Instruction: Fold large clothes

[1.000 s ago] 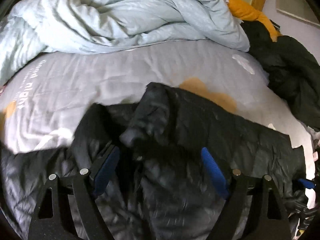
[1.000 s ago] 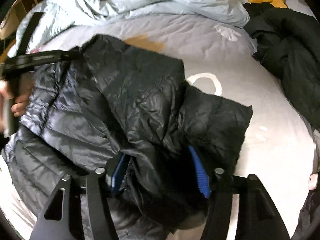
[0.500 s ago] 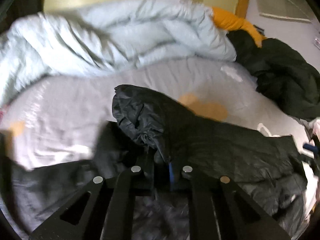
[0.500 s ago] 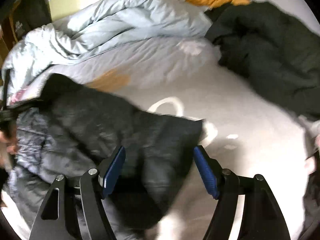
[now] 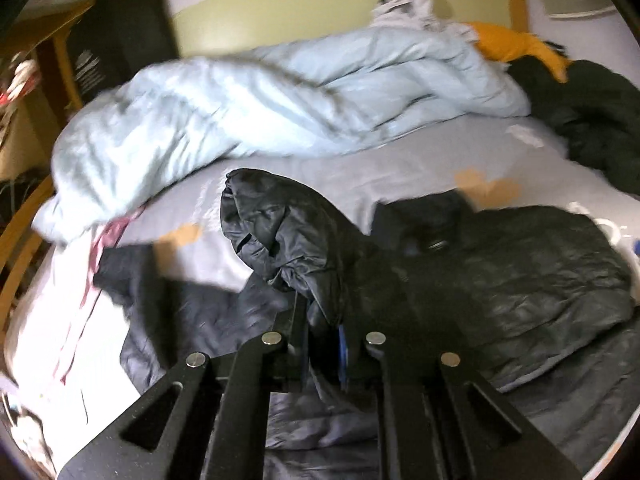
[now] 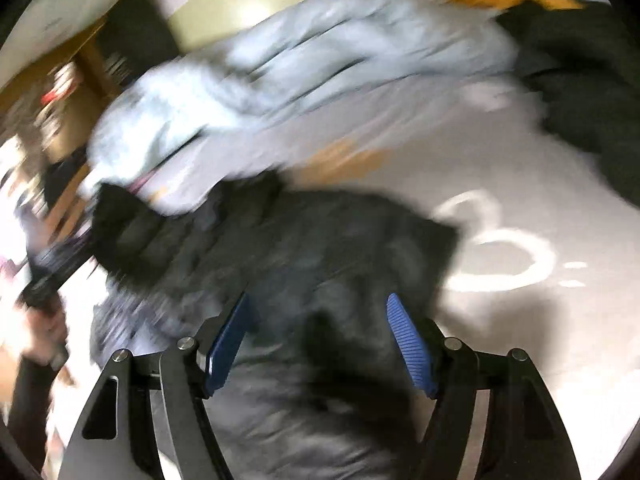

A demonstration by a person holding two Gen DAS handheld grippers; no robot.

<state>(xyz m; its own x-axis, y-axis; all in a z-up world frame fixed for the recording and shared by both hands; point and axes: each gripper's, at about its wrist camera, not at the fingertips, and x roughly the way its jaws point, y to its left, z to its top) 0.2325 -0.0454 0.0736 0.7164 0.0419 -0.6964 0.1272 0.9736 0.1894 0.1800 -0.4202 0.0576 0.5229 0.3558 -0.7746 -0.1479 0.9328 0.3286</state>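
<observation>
Lifted since before, black jacket (image 5: pixel 288 232) bunches ahead of left hand-held gripper (image 5: pixel 320 344), clamped on it.

Black hand-held gripper (image 6: pixel 318 330) – blue ribbed pads (image 6: pixel 408 344), silver screws

Black jacket (image 5: pixel 520 280): glossy crinkled cloth; duvet (image 5: pixel 280 100): matt.

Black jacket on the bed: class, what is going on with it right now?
A person is folding a black jacket on a bed with two handheld grippers. The left gripper is shut on a bunched part of the jacket and holds it up off the bed. The right gripper hangs open above the jacket's other end, gripping nothing. A blue duvet lies heaped behind.
</observation>
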